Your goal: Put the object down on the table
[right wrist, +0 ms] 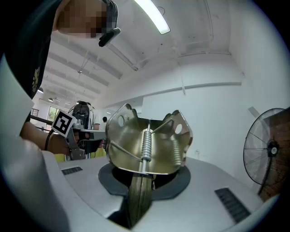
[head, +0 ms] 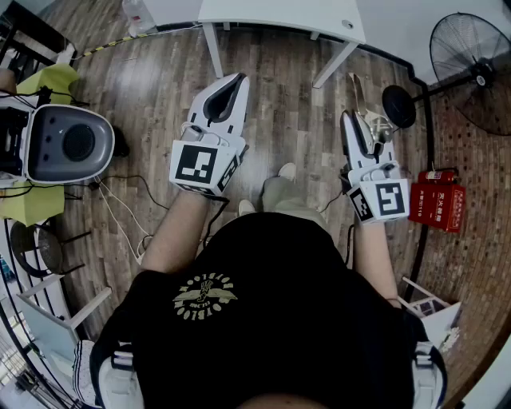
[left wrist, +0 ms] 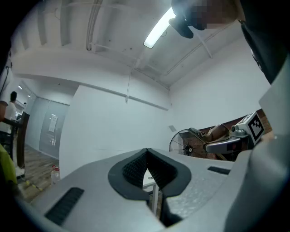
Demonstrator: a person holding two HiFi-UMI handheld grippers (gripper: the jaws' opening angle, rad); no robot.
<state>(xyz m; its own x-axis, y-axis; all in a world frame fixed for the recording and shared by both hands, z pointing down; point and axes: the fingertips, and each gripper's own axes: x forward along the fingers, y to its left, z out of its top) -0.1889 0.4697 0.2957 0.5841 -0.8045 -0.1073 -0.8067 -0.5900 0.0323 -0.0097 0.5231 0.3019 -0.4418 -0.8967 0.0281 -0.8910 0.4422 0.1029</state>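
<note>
The object is a brass-coloured metal spring clip (right wrist: 147,142) with a coil spring down its middle. My right gripper (right wrist: 144,179) is shut on its lower handle, so the clip stands up above the jaws. In the head view the clip (head: 361,97) sticks out past my right gripper (head: 361,126), held in the air over the wooden floor. My left gripper (head: 236,80) is raised at the left with its tips together and nothing between them. The left gripper view shows its dark pads (left wrist: 136,167) meeting at the tip. The white table (head: 279,16) stands ahead of both grippers.
A standing fan (head: 473,70) with a round black base (head: 398,106) is at the right, and a red box (head: 437,201) lies on the floor below it. A grey and white machine (head: 68,144) sits at the left with cables on the floor nearby.
</note>
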